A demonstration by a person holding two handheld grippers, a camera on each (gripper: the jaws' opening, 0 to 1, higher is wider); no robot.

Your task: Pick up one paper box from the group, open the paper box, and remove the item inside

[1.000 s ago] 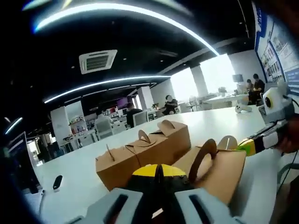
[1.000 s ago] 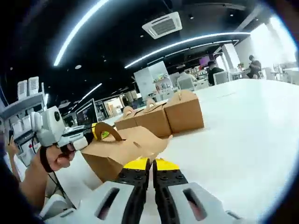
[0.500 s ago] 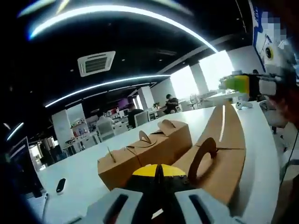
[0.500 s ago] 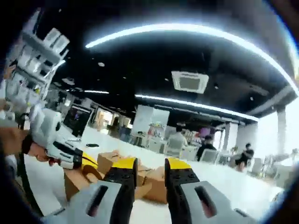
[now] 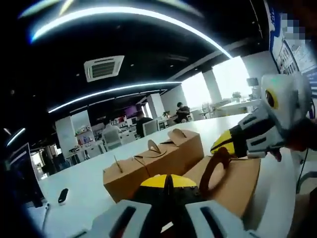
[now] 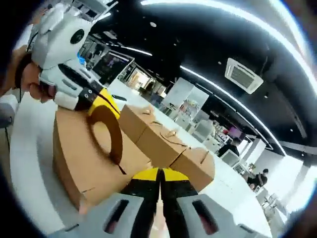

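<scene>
Brown paper box with arched handle; left gripper, right gripper both closed

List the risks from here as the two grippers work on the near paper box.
1. Both grippers, left and right, look shut on the near paper box; pulling apart could tear a flap.
2. The group of boxes sits right behind it, so a jerk could shove them.
3. The arched handle flap could crease.
</scene>
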